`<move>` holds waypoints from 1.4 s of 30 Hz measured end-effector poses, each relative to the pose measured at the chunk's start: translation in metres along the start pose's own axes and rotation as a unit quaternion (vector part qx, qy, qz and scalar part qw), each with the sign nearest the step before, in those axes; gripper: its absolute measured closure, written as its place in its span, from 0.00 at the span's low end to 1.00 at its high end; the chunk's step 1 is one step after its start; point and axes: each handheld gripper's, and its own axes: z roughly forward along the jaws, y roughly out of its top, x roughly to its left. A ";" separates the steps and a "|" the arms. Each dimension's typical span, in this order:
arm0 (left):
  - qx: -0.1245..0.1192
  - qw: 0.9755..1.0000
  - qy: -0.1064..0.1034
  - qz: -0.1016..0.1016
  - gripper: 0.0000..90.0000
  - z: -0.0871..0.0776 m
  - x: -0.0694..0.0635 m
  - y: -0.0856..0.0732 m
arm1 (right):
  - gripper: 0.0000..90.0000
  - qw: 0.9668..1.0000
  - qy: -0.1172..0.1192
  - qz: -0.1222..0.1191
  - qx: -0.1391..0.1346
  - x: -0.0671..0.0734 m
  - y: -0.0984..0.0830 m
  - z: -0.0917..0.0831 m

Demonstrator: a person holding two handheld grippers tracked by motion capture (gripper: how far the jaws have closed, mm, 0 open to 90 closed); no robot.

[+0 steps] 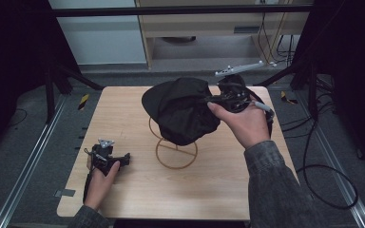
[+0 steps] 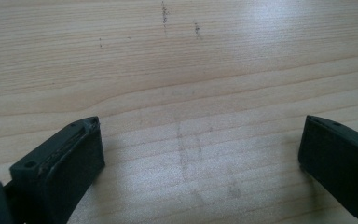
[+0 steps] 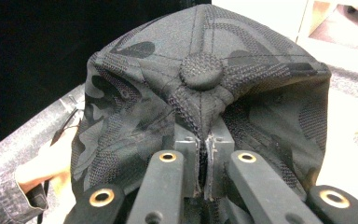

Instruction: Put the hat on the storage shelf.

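The black camouflage-patterned fabric cap (image 1: pixel 183 110) hides the top of the tan wire ring stand (image 1: pixel 176 151) beneath it; the right claw's (image 3: pixel 204 154) tips are buried in its cloth.

Wood table (image 1: pixel 218 190) — cables (image 1: pixel 313 142) on floor.

The wire stand (image 1: pixel 176 151) rises mid-table, and the black cap (image 1: pixel 183 110), pinched by the right gripper (image 1: pixel 218 99), hangs over it, blocking passage above. Left of the stand, bare table (image 1: pixel 123 118) lies open as far as the left gripper (image 1: pixel 123 159). Behind the stand the gap seems narrow.
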 end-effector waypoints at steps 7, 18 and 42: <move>0.000 1.000 -0.001 0.001 0.00 0.000 0.000 0.000 | 0.96 1.000 0.007 0.001 0.012 0.002 -0.005 0.011; 0.001 1.000 -0.002 0.002 0.00 0.000 -0.001 0.000 | 0.96 1.000 0.010 0.006 0.020 0.000 -0.015 0.017; 0.001 1.000 -0.004 0.004 0.00 0.001 -0.002 0.001 | 0.93 0.999 -0.007 0.005 0.037 -0.012 -0.027 0.032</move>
